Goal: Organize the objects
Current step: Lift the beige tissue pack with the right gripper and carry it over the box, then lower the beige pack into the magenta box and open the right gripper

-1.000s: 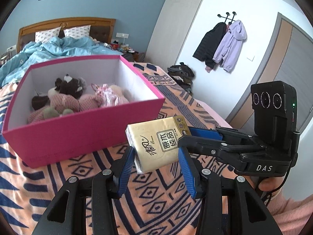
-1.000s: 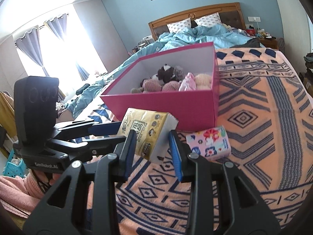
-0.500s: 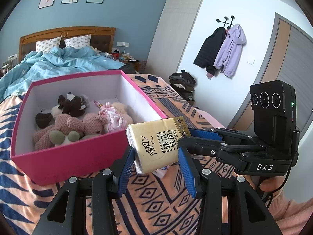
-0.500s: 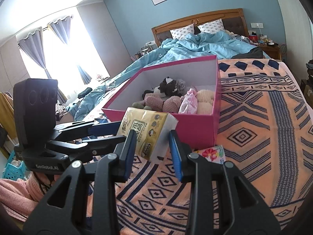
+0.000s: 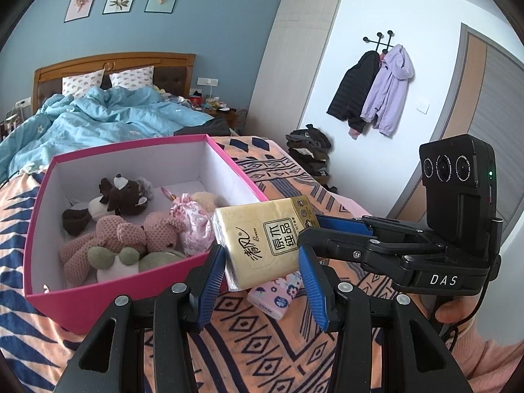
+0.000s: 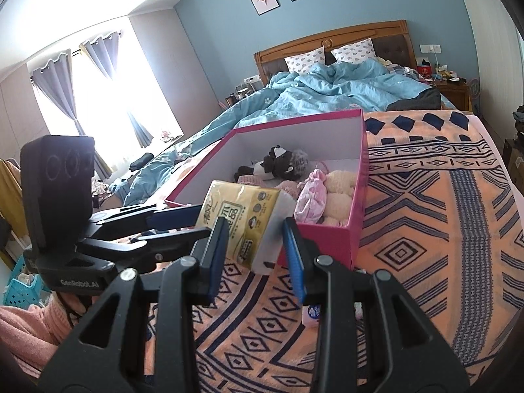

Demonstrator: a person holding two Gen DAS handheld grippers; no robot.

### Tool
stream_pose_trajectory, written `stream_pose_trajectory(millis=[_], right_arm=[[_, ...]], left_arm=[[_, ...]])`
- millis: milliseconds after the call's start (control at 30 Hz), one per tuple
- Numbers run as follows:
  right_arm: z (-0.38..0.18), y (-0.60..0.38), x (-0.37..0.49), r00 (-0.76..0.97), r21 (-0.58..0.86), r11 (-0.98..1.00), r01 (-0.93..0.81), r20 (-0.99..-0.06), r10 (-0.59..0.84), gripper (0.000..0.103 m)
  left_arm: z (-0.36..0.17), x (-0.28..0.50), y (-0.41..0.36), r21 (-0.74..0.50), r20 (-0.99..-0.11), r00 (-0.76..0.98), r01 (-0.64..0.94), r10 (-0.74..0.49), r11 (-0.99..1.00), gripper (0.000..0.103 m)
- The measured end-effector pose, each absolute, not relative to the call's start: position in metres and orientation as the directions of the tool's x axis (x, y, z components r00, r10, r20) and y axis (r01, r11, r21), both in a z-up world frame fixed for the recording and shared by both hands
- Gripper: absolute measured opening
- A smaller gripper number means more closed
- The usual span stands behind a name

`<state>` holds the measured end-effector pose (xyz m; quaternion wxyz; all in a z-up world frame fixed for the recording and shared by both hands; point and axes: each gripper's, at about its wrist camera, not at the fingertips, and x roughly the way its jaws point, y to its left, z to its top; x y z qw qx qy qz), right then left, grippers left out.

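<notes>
A gold tissue pack (image 5: 262, 239) is held in the air between both grippers, above the near edge of the pink box (image 5: 108, 291). My left gripper (image 5: 262, 271) is shut on one end of the pack. My right gripper (image 6: 255, 245) is shut on the other end of the pack (image 6: 242, 219). The pink box (image 6: 357, 209) holds several plush toys (image 5: 124, 232). A floral tissue pack (image 5: 278, 291) lies on the patterned blanket under the grippers; it also shows in the right wrist view (image 6: 311, 316).
The box sits on an orange and navy patterned blanket (image 6: 425, 229). A rumpled blue duvet (image 5: 98, 121) lies behind it. Coats (image 5: 376, 91) hang on the right wall. A pile of clothes (image 5: 308, 150) lies beside the bed.
Both grippers have risen with the gold pack and moved toward the box. The view now looks down into the box and the floral pack has slipped beneath the grippers.
</notes>
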<state>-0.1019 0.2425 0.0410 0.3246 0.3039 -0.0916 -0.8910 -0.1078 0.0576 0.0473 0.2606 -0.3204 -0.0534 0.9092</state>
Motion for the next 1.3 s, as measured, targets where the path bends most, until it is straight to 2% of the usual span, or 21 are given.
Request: stream_pose_trajectory(millis=[800,1300], right_arm=[[0.042,0.238,-0.148,-0.596,0.362,-0.782,0.508,-0.507,-0.622,0.036],[0.029,0.230,-0.178,-0.576,0.349,-0.803,0.483,-0.564,-0.592,0.036]], left_arm=[[0.044,-0.149,0.052,-0.282,-0.566,-0.664,-0.401,0.489,-0.872,0.046],[0.027,-0.175,0.048,-0.322,-0.596,-0.642,-0.359,0.482,-0.876,0.046]])
